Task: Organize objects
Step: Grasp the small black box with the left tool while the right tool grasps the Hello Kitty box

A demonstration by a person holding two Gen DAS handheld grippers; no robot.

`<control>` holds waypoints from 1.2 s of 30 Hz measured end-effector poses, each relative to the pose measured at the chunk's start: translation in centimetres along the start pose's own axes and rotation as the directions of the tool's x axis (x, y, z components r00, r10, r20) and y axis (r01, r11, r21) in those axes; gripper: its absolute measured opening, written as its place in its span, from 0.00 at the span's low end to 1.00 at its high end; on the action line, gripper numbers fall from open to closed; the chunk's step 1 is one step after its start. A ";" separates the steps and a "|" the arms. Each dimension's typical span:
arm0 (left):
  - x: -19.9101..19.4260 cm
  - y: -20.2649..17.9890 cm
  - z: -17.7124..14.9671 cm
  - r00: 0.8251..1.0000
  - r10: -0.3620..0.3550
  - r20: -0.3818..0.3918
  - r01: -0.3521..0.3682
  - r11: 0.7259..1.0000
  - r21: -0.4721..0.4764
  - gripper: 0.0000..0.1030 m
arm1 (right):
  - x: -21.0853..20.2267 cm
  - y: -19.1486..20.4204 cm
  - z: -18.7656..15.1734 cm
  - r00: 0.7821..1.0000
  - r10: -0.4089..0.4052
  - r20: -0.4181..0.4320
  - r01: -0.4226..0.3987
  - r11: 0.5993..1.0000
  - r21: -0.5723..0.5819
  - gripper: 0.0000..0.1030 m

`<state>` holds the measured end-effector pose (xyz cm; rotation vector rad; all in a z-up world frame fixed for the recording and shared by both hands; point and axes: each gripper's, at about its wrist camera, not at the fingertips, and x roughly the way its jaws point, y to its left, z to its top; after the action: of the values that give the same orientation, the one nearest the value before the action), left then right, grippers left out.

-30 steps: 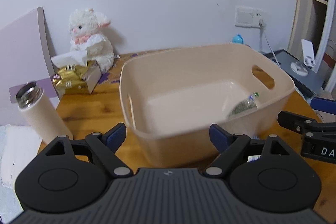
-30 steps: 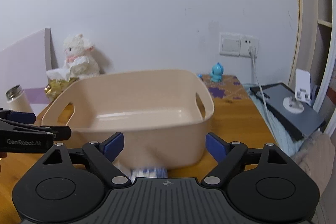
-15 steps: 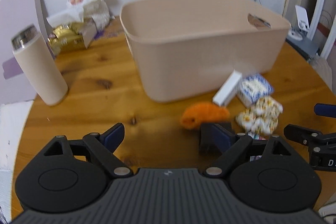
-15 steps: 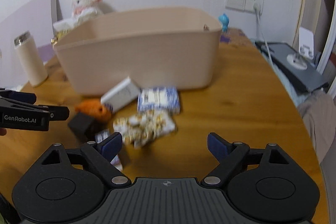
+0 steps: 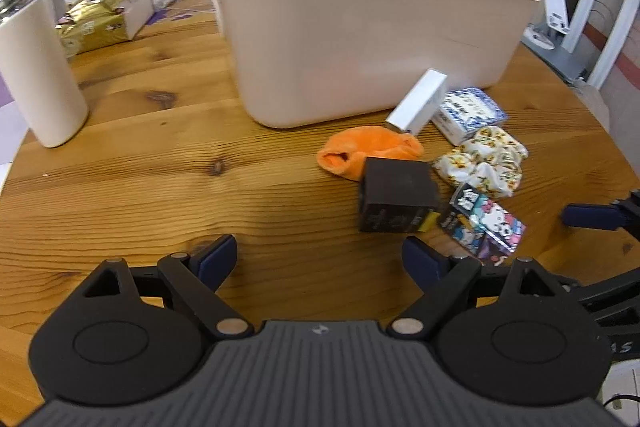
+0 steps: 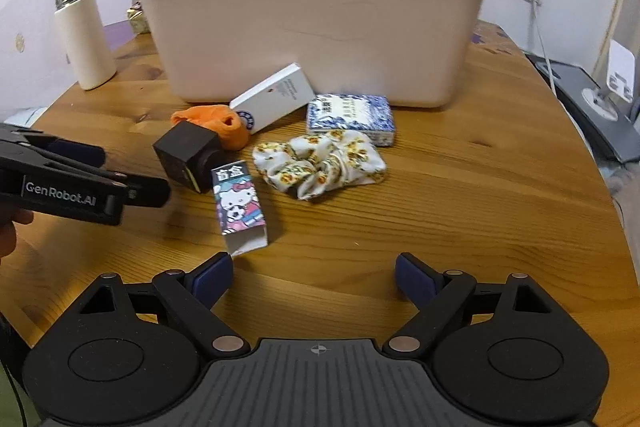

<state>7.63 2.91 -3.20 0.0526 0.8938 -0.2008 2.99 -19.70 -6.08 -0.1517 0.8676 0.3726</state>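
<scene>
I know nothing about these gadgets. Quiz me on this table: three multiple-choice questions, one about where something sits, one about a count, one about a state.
1. Where does the floral scrunchie lie?
A. inside the beige bin
B. on the table in front of the bin
C. on top of the bottle

2. How many loose small items lie in front of the beige bin?
A. three
B. six
C. nine

3. How do the fingers of the right gripper stand?
A. spread apart, holding nothing
C. shut on the scrunchie
B. shut on the black box

Answers:
1 B: it rests on the wooden table, near the blue-and-white box.
2 B: orange cloth, white box, blue-and-white box, scrunchie, black box, cartoon-cat box.
3 A: bare wood shows between the two blue pads.
</scene>
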 end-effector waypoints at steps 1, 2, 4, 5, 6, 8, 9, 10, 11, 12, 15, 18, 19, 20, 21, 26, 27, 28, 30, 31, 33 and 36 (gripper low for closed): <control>0.1 -0.2 0.0 1.000 -0.013 0.005 0.013 1.000 0.005 0.88 | 0.1 0.2 0.0 1.000 0.001 0.002 -0.001 1.000 -0.007 0.87; 0.2 -0.4 0.1 1.000 -0.019 0.008 0.019 1.000 0.010 0.88 | 0.1 0.3 0.1 1.000 0.002 0.004 -0.002 1.000 -0.012 0.87; 0.3 -0.8 0.2 0.999 -0.026 0.023 0.025 0.999 0.022 0.88 | 0.3 0.6 0.2 1.000 0.001 0.008 0.000 1.000 -0.023 0.87; 0.4 -1.0 0.3 0.999 -0.028 0.031 0.028 0.999 0.025 0.88 | 0.4 0.6 0.2 1.000 0.001 0.012 0.000 1.000 -0.024 0.88; 0.5 -1.1 0.3 0.999 -0.032 0.036 0.031 0.999 0.026 0.88 | 0.5 0.7 0.3 1.000 0.001 0.016 -0.001 1.000 -0.024 0.88; 0.8 -1.5 0.5 0.998 -0.038 0.040 0.037 0.999 0.027 0.88 | 0.7 0.7 0.4 1.000 0.003 0.025 -0.002 1.000 -0.027 0.88; 1.0 -1.5 0.6 0.998 -0.040 0.042 0.039 0.999 0.025 0.88 | 0.8 0.8 0.5 1.000 0.006 0.030 -0.005 1.000 -0.029 0.87; 1.3 -1.6 0.7 0.998 -0.042 0.043 0.041 0.999 0.023 0.88 | 0.9 0.9 0.6 0.999 0.006 0.036 -0.005 0.999 -0.033 0.86; 1.4 -1.6 0.8 0.998 -0.043 0.043 0.042 0.999 0.020 0.88 | 1.0 1.0 0.6 0.999 0.008 0.043 -0.006 0.999 -0.038 0.84; 1.6 -1.7 0.8 0.998 -0.044 0.041 0.043 0.999 0.019 0.88 | 1.1 1.0 0.7 0.999 0.012 0.049 -0.010 0.999 -0.040 0.82; 2.0 -1.9 1.0 0.998 -0.030 0.046 0.028 0.999 0.037 0.88 | 1.4 1.2 1.1 0.998 0.015 0.059 -0.012 0.999 -0.046 0.79; 2.1 -2.0 1.0 0.998 -0.034 0.058 0.032 0.999 0.039 0.85 | 1.5 1.2 1.5 0.997 0.023 0.067 -0.020 0.999 -0.048 0.67; 2.1 -2.0 1.1 0.997 -0.037 0.063 0.034 0.999 0.038 0.83 | 1.5 1.2 1.5 0.997 0.028 0.068 -0.025 0.998 -0.049 0.63; 2.0 -2.1 1.1 0.997 -0.042 0.069 0.039 0.998 0.041 0.76 | 1.5 1.3 1.6 0.997 0.032 0.070 -0.029 0.998 -0.051 0.58; 2.0 -2.1 1.1 0.996 -0.050 0.074 0.047 0.998 0.047 0.67 | 1.5 1.3 1.7 0.997 0.036 0.071 -0.032 0.998 -0.055 0.53; 1.7 -2.6 1.2 0.993 -0.090 0.073 0.085 0.994 0.070 0.41 | 1.3 1.6 1.7 0.996 0.050 0.075 -0.044 0.996 -0.075 0.35; 1.7 -2.7 1.2 0.993 -0.091 0.073 0.086 0.994 0.073 0.37 | 1.2 1.6 1.6 0.996 0.052 0.075 -0.046 0.996 -0.077 0.29; 1.6 -2.7 1.1 0.993 -0.093 0.073 0.088 0.993 0.075 0.34 | 1.1 1.5 1.6 0.996 0.054 0.074 -0.048 0.996 -0.077 0.28; 1.5 -2.6 1.1 0.993 -0.096 0.071 0.091 0.993 0.069 0.33 | 1.0 1.5 1.5 0.996 0.057 0.070 -0.052 0.996 -0.077 0.25; 1.4 -2.5 1.0 0.993 -0.101 0.067 0.097 0.993 0.062 0.33 | 0.9 1.5 1.5 0.996 0.057 0.071 -0.051 0.996 -0.077 0.23; 1.2 -2.4 0.9 0.992 -0.104 0.067 0.100 0.993 0.054 0.33 | 0.6 1.4 1.4 0.996 0.056 0.074 -0.050 0.995 -0.080 0.21; 0.8 -2.4 0.8 0.993 -0.096 0.074 0.092 0.994 0.058 0.33 | -0.1 1.5 1.2 0.994 0.055 0.090 -0.047 0.995 -0.089 0.21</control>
<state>8.28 0.34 -3.28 0.0530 0.8153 -0.3128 3.26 -18.04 -5.16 -0.1916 0.7653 0.4622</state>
